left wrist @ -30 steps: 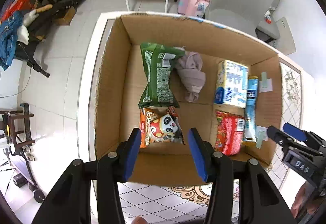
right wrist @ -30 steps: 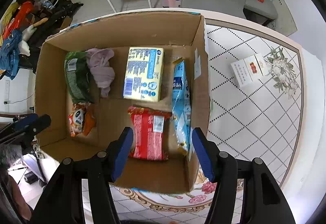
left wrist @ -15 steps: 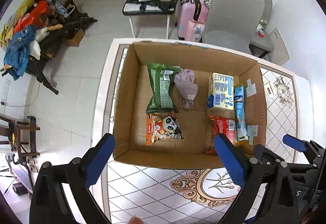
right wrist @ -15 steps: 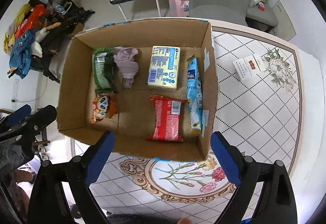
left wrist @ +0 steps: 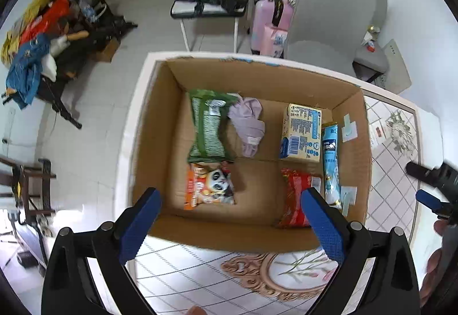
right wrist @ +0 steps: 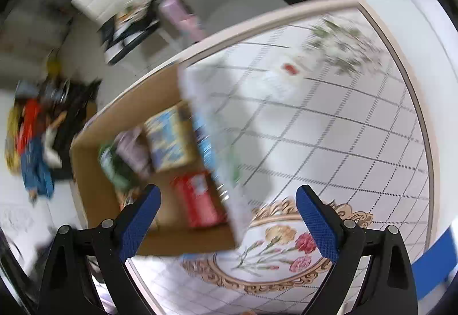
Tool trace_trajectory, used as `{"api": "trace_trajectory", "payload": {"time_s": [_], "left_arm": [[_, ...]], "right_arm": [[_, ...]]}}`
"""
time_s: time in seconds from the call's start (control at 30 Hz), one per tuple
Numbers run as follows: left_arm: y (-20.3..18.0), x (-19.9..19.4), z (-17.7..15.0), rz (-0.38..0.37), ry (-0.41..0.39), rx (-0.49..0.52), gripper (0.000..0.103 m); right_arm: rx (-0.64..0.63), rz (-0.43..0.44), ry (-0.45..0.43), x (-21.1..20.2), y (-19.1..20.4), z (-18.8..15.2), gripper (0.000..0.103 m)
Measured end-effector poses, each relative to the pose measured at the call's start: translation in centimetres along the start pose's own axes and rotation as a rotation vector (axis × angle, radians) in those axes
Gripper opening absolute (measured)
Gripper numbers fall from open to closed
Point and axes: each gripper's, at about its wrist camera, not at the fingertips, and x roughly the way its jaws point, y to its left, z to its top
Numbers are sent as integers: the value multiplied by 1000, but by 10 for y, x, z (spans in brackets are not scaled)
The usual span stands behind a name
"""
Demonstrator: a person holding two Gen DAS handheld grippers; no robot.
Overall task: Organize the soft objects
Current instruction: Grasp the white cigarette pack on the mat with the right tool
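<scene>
The left gripper (left wrist: 230, 202) and right gripper (right wrist: 226, 200) are seen with jaws wide and empty; snack packets are seen lying inside the cardboard box (left wrist: 154, 143) at frame centre.

Left tool (left wrist: 230, 217) and right tool (right wrist: 226, 213) both gape wide, empty.

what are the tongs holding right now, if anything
Nothing. The left tongs and right tongs are both wide open and empty; the snacks lie in the cardboard box.
</scene>
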Motion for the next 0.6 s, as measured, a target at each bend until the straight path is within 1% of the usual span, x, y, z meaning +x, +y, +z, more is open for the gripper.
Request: {"api": "trace_trajectory", "payload": {"time_s": [0.07, 0.17, 0.23, 0.33, 0.5, 0.6], "left_arm": [[-9, 16, 6, 13, 22, -9, 100], [-25, 44, 19, 32, 57, -16, 100], [-33, 60, 25, 34, 81, -20, 100], [-42, 83, 35, 39, 121, -21, 100], [-51, 106, 44, 69, 155, -8, 100], [-53, 113, 44, 66, 171, -7, 100]], "right_arm": [[53, -19, 10, 14, -17, 26, 97], [134, -20, 44, 42, -38, 61, 97], [186, -17, 65, 63, -46, 83, 97], [230, -45, 95, 95, -57, 111, 97], [269, -115, 139, 140, -61, 139, 97], [283, -149, 167, 159, -62, 148, 97]]}}
